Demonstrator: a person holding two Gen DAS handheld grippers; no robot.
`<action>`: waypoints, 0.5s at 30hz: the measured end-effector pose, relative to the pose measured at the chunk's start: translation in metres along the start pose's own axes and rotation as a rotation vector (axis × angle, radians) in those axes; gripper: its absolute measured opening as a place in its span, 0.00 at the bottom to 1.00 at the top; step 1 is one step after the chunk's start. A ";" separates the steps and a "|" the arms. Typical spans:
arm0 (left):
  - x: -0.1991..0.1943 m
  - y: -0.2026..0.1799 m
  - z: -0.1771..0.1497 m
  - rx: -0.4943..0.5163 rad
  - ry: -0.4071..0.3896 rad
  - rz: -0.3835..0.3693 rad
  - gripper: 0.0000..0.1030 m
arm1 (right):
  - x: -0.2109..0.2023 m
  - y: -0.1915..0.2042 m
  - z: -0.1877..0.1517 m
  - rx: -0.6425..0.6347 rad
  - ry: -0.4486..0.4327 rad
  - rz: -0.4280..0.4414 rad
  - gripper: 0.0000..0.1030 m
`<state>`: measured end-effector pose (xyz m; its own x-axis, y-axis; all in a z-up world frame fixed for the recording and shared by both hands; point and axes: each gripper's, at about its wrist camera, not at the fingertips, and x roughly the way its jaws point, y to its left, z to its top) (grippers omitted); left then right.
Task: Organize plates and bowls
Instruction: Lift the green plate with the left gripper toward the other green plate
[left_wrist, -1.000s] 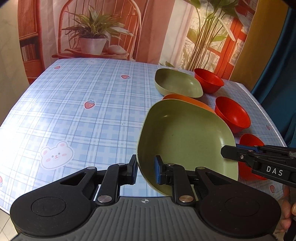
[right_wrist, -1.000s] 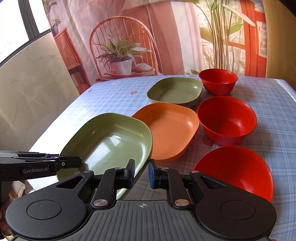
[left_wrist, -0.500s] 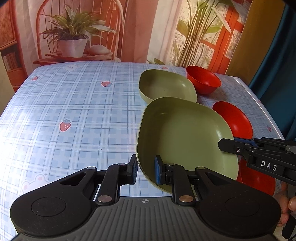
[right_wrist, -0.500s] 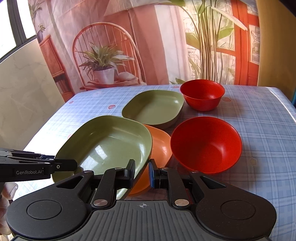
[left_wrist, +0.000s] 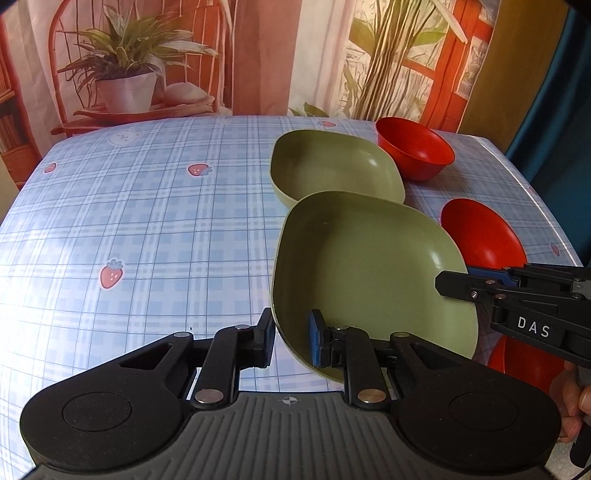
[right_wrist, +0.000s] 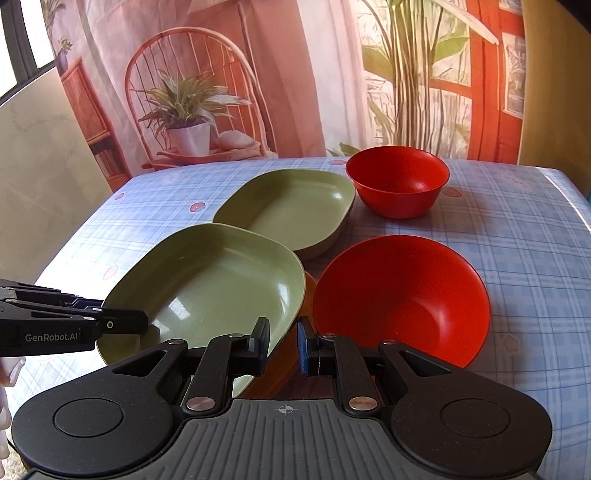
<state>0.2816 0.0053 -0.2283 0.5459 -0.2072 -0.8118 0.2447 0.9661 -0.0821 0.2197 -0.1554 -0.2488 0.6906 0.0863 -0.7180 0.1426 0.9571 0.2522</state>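
Both grippers hold one green plate above the table. My left gripper is shut on its near left rim; my right gripper is shut on its right rim. The held plate hovers over an orange plate, mostly hidden beneath. A second green plate rests on the table just beyond. A small red bowl stands at the back. A larger red bowl sits right of the held plate. Another red bowl peeks from under the right gripper.
The table has a blue plaid cloth with strawberry prints; its left half is bare cloth. A printed backdrop with a potted plant hangs behind the far edge. The table's right edge lies close to the red bowls.
Both grippers carried the green plate forward over the orange plate, toward the far green plate. The orange plate is now almost fully covered from view.
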 end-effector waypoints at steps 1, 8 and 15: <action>0.000 0.000 0.000 0.002 0.002 -0.001 0.20 | 0.001 -0.001 0.000 0.002 0.001 0.000 0.14; 0.005 0.001 -0.001 -0.001 0.010 0.005 0.20 | 0.000 -0.001 0.000 -0.009 0.006 -0.004 0.15; 0.001 -0.001 0.000 -0.003 -0.002 0.012 0.21 | -0.004 -0.002 -0.001 -0.008 -0.005 -0.023 0.20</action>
<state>0.2816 0.0044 -0.2289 0.5504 -0.1957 -0.8117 0.2357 0.9690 -0.0738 0.2165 -0.1579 -0.2472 0.6909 0.0632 -0.7202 0.1526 0.9610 0.2307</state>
